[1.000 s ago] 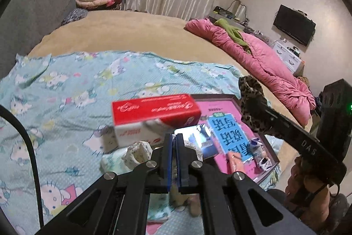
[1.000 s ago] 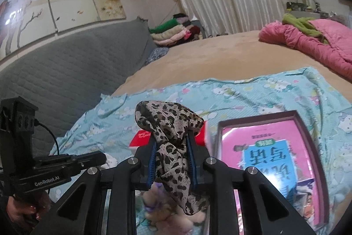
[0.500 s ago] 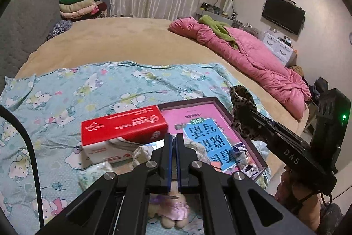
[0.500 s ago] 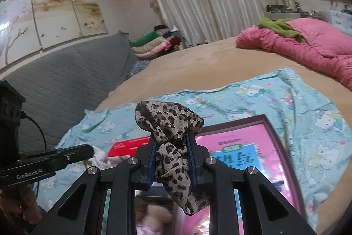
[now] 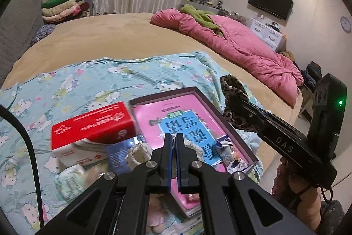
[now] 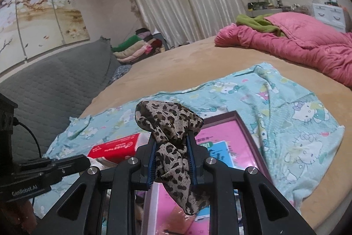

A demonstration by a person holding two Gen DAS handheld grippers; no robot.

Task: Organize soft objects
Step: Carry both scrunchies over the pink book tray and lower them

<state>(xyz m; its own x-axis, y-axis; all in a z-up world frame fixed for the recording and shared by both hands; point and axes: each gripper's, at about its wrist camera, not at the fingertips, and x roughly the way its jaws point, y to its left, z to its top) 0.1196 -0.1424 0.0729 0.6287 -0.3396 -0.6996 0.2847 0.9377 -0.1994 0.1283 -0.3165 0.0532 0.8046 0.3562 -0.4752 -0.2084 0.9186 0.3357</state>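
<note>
So right now the right gripper point(image 6: 171, 152) is clamped on a leopard-print scarf point(image 6: 169, 124), bunched up between the blue pads with a tail hanging down below them, held up in the air over the near end of the bed. Under it is a shallow box point(image 6: 250, 136) with a pink book point(image 5: 176, 122) lying inside, and just to the left of that a red tissue box point(image 5: 92, 124), all on the cartoon-cat sheet point(image 5: 99, 80) spread over the tan bed point(image 5: 110, 36). The left gripper point(image 5: 173, 142) is pinched closed on nothing, hovering over the near pile of small stuff, where there's a little rolled cloth point(image 5: 138, 153) and what looks like a plush doll point(image 5: 156, 219), partly hidden by the fingers. I'd say this is the carry step: scarf's picked up, not put anywhere yet. Can't tell for sure where it's meant to go, there's no obvious bin. Next move needs a clear landing spot away from the hard stuff, lower it till the tail rests, then let go so it doesn't snag on the pads.
</note>
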